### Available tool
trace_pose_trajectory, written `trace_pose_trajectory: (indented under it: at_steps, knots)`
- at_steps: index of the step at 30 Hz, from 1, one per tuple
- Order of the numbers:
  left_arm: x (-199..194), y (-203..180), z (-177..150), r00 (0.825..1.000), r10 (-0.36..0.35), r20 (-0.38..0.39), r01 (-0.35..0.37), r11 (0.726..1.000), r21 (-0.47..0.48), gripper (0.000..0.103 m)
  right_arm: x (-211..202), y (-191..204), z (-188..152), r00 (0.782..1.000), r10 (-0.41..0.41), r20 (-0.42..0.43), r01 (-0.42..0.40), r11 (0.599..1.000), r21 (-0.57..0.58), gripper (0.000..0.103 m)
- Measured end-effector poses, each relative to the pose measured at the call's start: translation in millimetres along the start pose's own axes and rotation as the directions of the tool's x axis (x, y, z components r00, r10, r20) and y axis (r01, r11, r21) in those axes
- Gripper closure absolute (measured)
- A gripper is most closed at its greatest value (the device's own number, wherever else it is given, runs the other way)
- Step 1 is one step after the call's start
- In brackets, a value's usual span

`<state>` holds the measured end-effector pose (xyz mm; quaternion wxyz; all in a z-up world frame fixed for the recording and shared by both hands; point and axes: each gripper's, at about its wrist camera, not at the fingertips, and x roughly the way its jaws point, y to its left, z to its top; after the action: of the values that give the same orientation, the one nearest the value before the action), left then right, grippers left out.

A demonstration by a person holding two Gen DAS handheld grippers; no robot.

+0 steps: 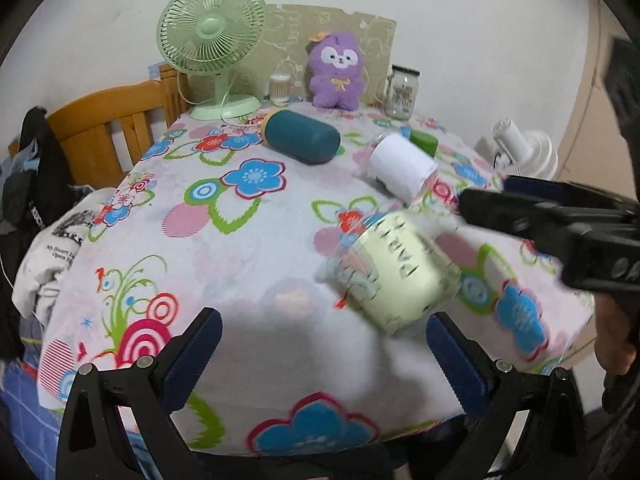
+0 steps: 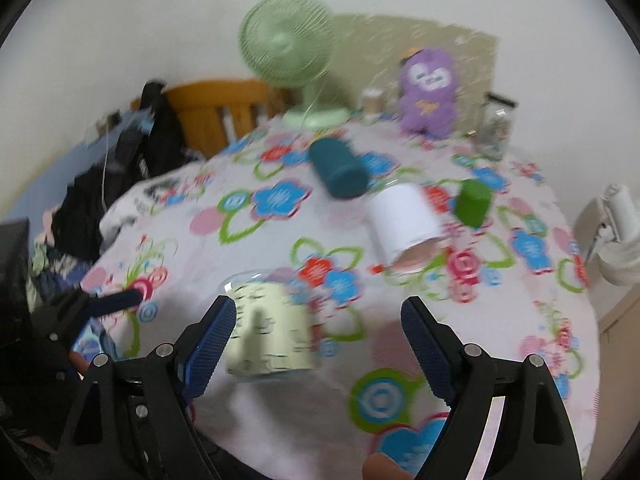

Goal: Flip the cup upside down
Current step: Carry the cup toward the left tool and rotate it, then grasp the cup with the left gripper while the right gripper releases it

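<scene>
The pale yellow cup (image 1: pixel 394 270) lies tilted on its side on the flowered table (image 1: pixel 248 240) — just ahead of the left gripper (image 1: pixel 324 344) and toward its right finger, its outline blurred. Those fingers are spread wide, grasping nothing. The right gripper (image 2: pixel 318 332) is likewise released — the cup (image 2: pixel 270 330) sits just beside its left finger (image 2: pixel 214 338); whether they touch is unclear.
</scene>
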<state>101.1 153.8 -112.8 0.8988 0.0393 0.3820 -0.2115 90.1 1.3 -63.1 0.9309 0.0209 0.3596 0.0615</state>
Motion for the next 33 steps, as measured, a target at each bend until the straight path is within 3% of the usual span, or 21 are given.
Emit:
trace_pose_trajectory:
  at_steps: [5,10,17,23,28,33]
  knots:
    - [7,-24,7,1.000,0.012,0.026,-0.011,0.998,-0.057,0.000,-27,-46,-9,0.998,-0.020,0.057,0.014,0.993,0.115,0.011]
    - [25,-48,10,0.998,0.055,0.022,-0.052,0.992,-0.113,0.000,-31,-83,-30,0.999,-0.026,0.043,0.016,0.977,0.214,0.011]
    - [57,-65,6,0.989,0.140,-0.036,-0.144,0.980,-0.141,0.000,-32,-102,-54,0.999,-0.023,0.030,0.015,0.966,0.257,0.011]
    - [66,-68,5,0.981,0.191,-0.013,-0.191,0.972,-0.139,0.001,-34,-110,-62,0.999,-0.031,0.026,0.023,0.964,0.266,0.011]
    - [73,-60,3,0.980,0.196,-0.045,-0.201,0.967,-0.155,0.016,-33,-112,-66,0.999,-0.028,0.021,0.021,0.961,0.276,0.011]
    - [65,-57,1,0.980,0.196,-0.023,-0.198,0.966,-0.165,0.026,-31,-115,-66,1.000,-0.026,0.016,0.021,0.958,0.287,0.011]
